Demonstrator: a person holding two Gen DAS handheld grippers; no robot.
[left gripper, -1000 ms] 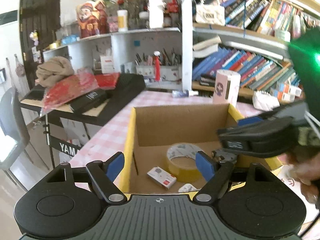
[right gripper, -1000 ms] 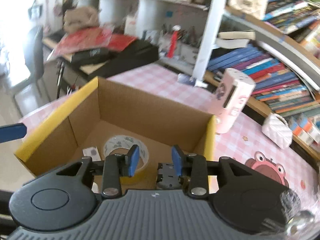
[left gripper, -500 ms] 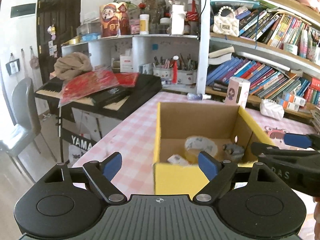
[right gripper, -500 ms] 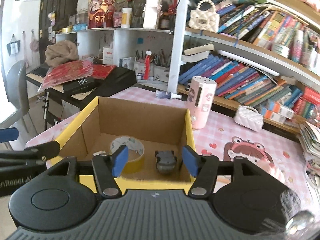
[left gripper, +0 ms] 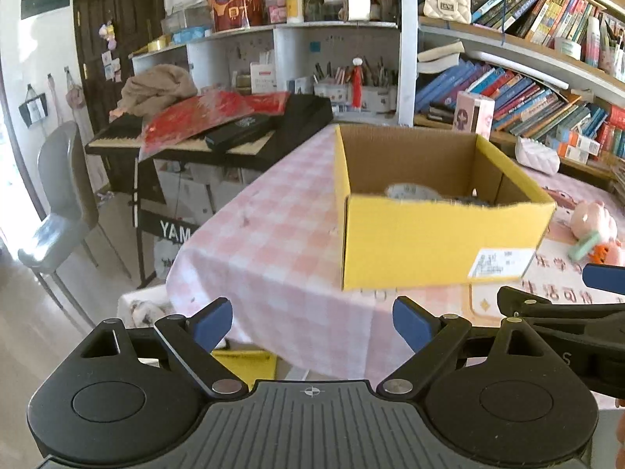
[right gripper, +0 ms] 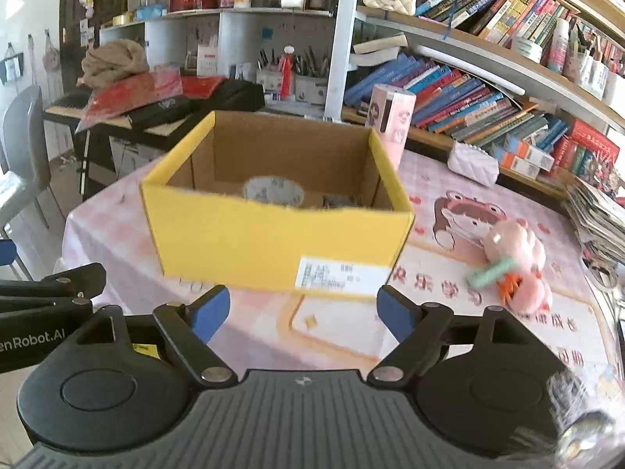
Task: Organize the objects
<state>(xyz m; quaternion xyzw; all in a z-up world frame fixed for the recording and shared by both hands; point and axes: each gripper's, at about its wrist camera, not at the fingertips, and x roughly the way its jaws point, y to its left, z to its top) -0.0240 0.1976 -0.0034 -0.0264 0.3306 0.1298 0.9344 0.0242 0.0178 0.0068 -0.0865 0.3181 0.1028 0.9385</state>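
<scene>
A yellow cardboard box [left gripper: 441, 240] [right gripper: 273, 242] stands open on the pink checked table [left gripper: 273, 234]. Inside it a roll of tape [right gripper: 273, 191] and a dark grey object [right gripper: 340, 201] peek over the near wall. My left gripper [left gripper: 312, 322] hangs in front of the table's near left corner, its jaws opening wide with nothing between them. My right gripper [right gripper: 302, 312] hovers just in front of the box, its jaws opening too, empty. A pink plush toy [right gripper: 515, 258] with a green piece lies right of the box.
A pink cylinder box [right gripper: 390, 125] and a white quilted purse [right gripper: 472, 164] sit behind the box by the bookshelves [right gripper: 488, 90]. A keyboard piano [left gripper: 218, 133] and a grey chair [left gripper: 62, 203] stand left of the table. Stacked papers [right gripper: 597, 215] lie at the right edge.
Both grippers have pulled back out of the box toward the near table edge. The right jaws opened wide, leaving the grey object in the box; the left jaws widened a little.
</scene>
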